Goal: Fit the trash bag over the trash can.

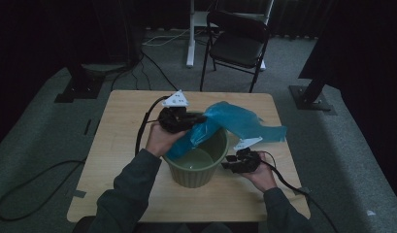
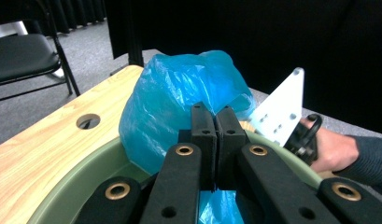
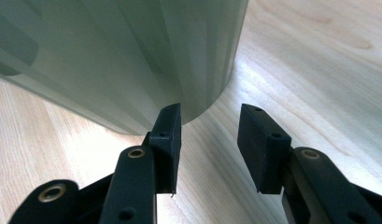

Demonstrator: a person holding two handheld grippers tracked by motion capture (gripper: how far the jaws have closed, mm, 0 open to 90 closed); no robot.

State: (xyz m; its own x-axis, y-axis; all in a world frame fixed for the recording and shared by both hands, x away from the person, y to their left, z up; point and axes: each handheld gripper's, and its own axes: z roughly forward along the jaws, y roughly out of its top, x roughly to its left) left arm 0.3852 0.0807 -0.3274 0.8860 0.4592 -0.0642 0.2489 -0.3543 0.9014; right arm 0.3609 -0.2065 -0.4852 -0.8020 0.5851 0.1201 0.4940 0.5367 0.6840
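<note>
A blue plastic bag [image 1: 235, 121] drapes over the far rim of a green bin [image 1: 196, 177] standing on the wooden table [image 1: 123, 126]. My left gripper [image 1: 198, 121] is above the bin's left rim, shut on a fold of the bag. In the left gripper view its jaws [image 2: 217, 126] meet, with the blue bag [image 2: 179, 93] bunched behind and below them over the bin rim [image 2: 86, 172]. My right gripper [image 1: 225, 165] rests low on the table at the bin's right side. In the right gripper view it [image 3: 209, 126] stands open, empty, close to the bin wall [image 3: 132, 46].
A black folding chair [image 1: 237, 43] and a white stand leg [image 1: 190, 34] are beyond the table's far edge. Cables trail from both grippers, one looping off the left onto the grey carpet [image 1: 36, 145]. The table has a round hole [image 2: 88, 121] near its far left.
</note>
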